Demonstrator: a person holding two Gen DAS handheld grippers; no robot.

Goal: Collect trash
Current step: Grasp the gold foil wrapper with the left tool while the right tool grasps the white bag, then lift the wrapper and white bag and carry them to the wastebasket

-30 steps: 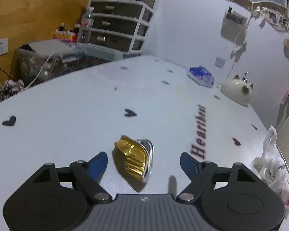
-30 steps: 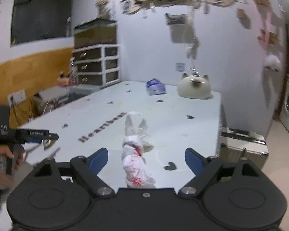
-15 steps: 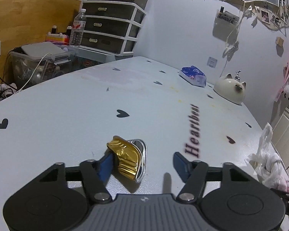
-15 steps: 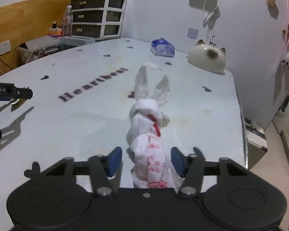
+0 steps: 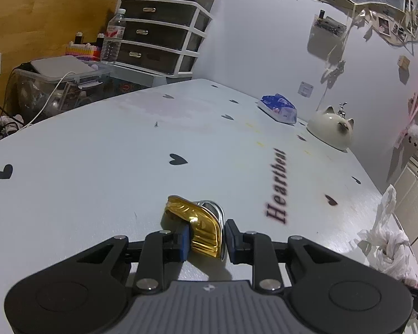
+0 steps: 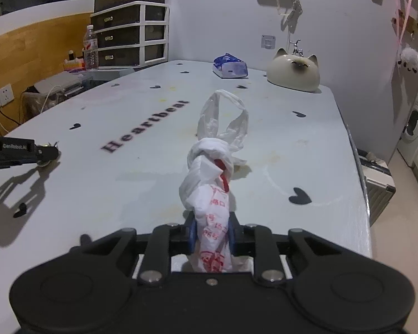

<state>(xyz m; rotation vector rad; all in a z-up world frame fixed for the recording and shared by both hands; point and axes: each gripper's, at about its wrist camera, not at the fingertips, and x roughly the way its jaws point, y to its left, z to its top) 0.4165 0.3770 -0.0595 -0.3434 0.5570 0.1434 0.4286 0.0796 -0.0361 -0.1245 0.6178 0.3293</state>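
Note:
A crushed gold can [image 5: 200, 224] with a silver end lies on the pale table [image 5: 97, 153] in the left wrist view. My left gripper [image 5: 206, 239] is shut on it, one blue pad on each side. In the right wrist view a knotted white plastic bag [image 6: 213, 192] with red print stands on the table [image 6: 306, 144]. My right gripper [image 6: 210, 233] is shut on its lower part. The bag also shows at the far right of the left wrist view [image 5: 387, 239]. The left gripper shows at the left edge of the right wrist view [image 6: 22, 153].
A blue tissue pack [image 5: 278, 108] and a cream cat-shaped jar [image 5: 330, 132] sit at the table's far end. A drawer unit [image 5: 158, 36], a water bottle [image 5: 112, 41] and a clear bin [image 5: 50, 83] stand beyond the left edge. A washing machine [image 6: 415, 128] is at the right.
Both grippers went from wide open to shut. The left closed on the gold can, the right moved down and closed on the white bag.

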